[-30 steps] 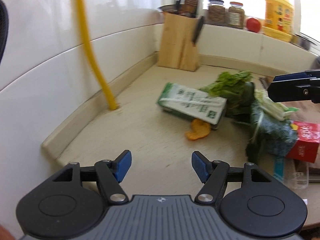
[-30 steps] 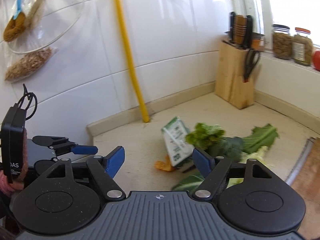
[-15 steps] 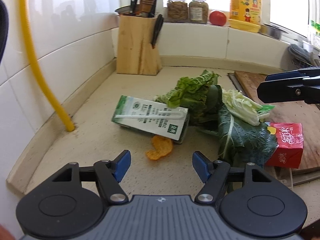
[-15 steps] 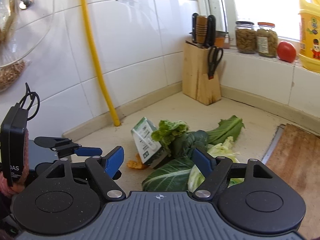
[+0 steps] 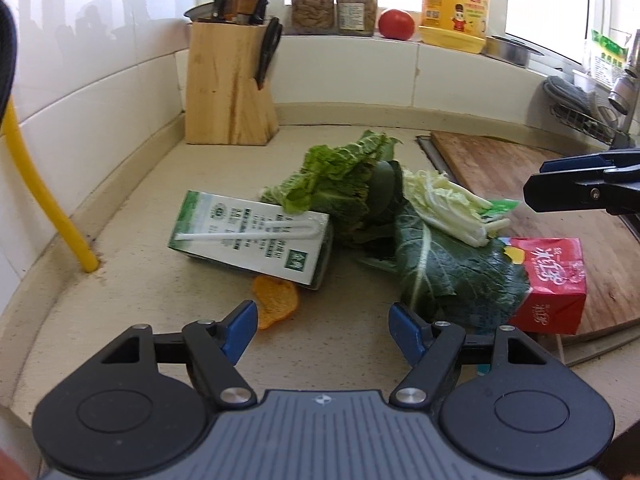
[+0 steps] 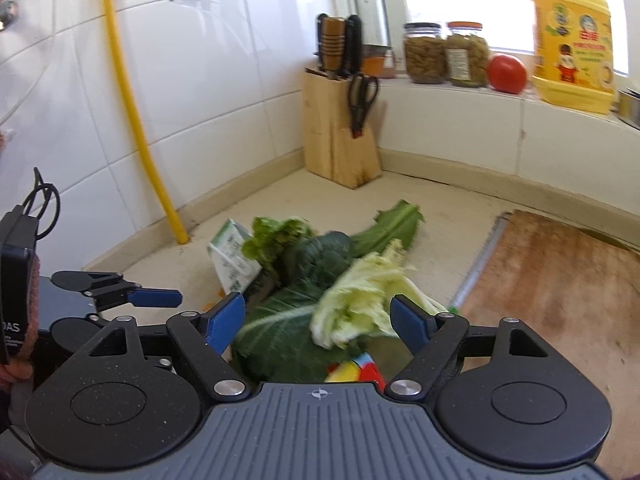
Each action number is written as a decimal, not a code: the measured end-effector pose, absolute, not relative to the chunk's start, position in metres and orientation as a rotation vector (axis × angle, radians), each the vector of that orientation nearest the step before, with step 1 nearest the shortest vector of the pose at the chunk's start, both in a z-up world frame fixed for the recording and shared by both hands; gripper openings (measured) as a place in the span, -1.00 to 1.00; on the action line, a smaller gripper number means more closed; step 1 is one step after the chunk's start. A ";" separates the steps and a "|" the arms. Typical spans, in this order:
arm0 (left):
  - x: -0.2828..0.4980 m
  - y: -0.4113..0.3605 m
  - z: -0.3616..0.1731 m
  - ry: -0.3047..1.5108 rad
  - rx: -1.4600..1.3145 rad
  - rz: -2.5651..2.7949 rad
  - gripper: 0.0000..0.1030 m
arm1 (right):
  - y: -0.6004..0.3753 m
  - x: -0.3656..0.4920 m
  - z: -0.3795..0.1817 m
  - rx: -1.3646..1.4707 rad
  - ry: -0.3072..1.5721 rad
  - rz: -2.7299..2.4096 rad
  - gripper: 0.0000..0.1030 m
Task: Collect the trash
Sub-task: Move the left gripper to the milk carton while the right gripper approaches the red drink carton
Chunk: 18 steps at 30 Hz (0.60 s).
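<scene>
A beige kitchen countertop [image 5: 152,280] is carrying the trash: a green-and-white milk carton [image 5: 252,236] is lying on its side over an orange peel [image 5: 276,300], touching leafy vegetable scraps [image 5: 360,200] beside a red juice carton [image 5: 548,280]. The left gripper [image 5: 322,326] and right gripper [image 6: 318,320] are hovering with fingers spread, gripping nothing.

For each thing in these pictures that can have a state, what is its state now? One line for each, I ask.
left gripper: open, empty
right gripper: open, empty
green carton: lying on its side, straw attached
red carton: lying down, partly under a leaf
leaves: heaped loose on the counter
orange peel: flat beside the green carton
jars: lidded, upright
</scene>
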<state>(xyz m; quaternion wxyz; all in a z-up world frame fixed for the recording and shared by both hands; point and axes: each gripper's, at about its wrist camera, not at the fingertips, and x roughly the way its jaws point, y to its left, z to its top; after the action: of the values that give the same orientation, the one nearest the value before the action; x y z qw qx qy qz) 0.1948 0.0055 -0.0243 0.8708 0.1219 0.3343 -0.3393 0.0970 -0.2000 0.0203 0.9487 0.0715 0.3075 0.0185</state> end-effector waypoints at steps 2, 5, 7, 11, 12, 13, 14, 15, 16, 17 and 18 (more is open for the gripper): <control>0.193 0.003 -0.024 0.704 0.251 -0.727 0.36 | -0.204 0.093 0.018 0.152 0.637 0.018 0.65; 0.188 -0.002 -0.022 0.699 0.247 -0.756 0.36 | -0.210 0.087 0.015 0.163 0.654 -0.007 0.65; 0.184 -0.004 -0.019 0.697 0.242 -0.773 0.36 | -0.212 0.083 0.013 0.163 0.666 -0.019 0.65; 0.177 -0.009 -0.017 0.705 0.222 -0.798 0.37 | -0.218 0.074 0.010 0.177 0.687 -0.032 0.66; 0.176 -0.010 -0.017 0.708 0.217 -0.801 0.37 | -0.219 0.073 0.009 0.185 0.692 -0.028 0.66; 0.174 -0.011 -0.017 0.712 0.213 -0.805 0.37 | -0.219 0.071 0.008 0.187 0.699 -0.020 0.66; 0.172 -0.012 -0.017 0.714 0.208 -0.807 0.37 | -0.217 0.070 0.007 0.182 0.705 -0.013 0.67; 0.171 -0.012 -0.017 0.719 0.201 -0.810 0.37 | -0.216 0.069 0.005 0.172 0.711 -0.007 0.67; 0.170 -0.013 -0.018 0.723 0.197 -0.810 0.37 | -0.214 0.070 0.003 0.163 0.720 0.003 0.67; 0.170 -0.013 -0.018 0.727 0.193 -0.807 0.37 | -0.212 0.070 0.002 0.157 0.727 0.013 0.67; 0.169 -0.014 -0.019 0.732 0.192 -0.803 0.37 | -0.210 0.071 0.000 0.151 0.734 0.023 0.67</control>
<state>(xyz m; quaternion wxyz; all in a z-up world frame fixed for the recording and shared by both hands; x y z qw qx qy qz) 0.1692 -0.0135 -0.0185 0.8517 0.0910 0.3476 -0.3815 0.0707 -0.2101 0.0004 0.9306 0.0736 0.3583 0.0115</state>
